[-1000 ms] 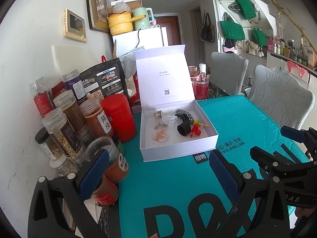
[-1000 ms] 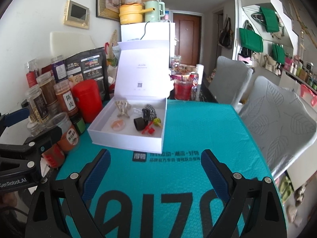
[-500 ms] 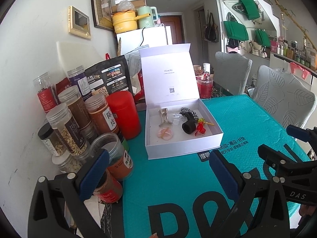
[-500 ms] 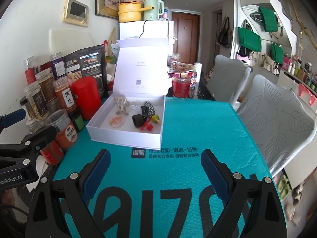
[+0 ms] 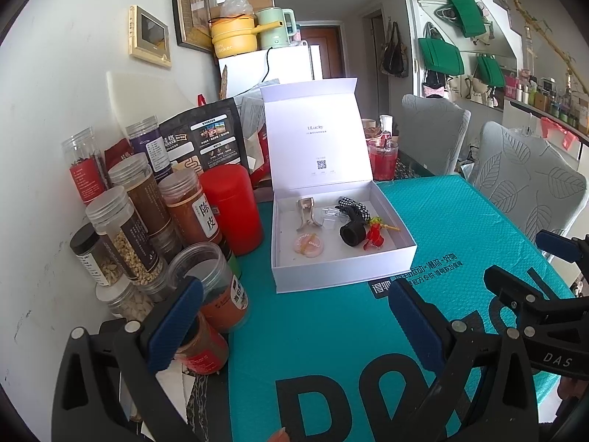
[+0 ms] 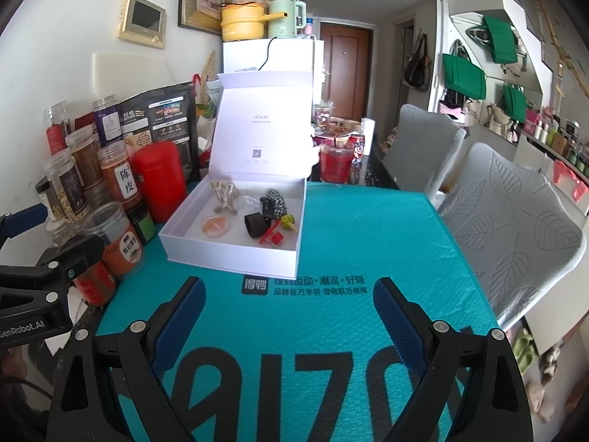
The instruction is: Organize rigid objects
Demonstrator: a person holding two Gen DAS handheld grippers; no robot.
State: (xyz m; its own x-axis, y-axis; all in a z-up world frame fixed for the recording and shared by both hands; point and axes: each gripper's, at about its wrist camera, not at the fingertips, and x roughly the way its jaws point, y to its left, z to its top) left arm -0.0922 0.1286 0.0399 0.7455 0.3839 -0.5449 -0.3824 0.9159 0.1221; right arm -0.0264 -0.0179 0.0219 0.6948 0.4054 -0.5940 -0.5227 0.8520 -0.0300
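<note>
— So, where does the white box sit relative to the two tongs?

— Ahead of both, on the teal mat, well apart from either. Its lid stands upright at the far side. From the left gripper the box lies just beyond the gap between the blue pads; from the right gripper it lies ahead and slightly left.

— What is inside?

— A pale metal clip, a round pink piece, a black ring, a red trinket touching the ring's right side, a clear piece and a black-and-white checked item toward the back.

— And the tongs themselves?

— Both spread wide, nothing between the fingers. Each hangs over bare mat, angled down toward the table.

— Anything close to them?

— The left gripper's left finger overlaps a cluster of spice jars at the mat's left edge; whether it touches them I cannot tell. A red canister stands just left of the box. In the right wrist view the left gripper shows at the left edge, beside the jars.

— Any hand visible?

— Only a fingertip at the bottom edge of the left wrist view.
</note>
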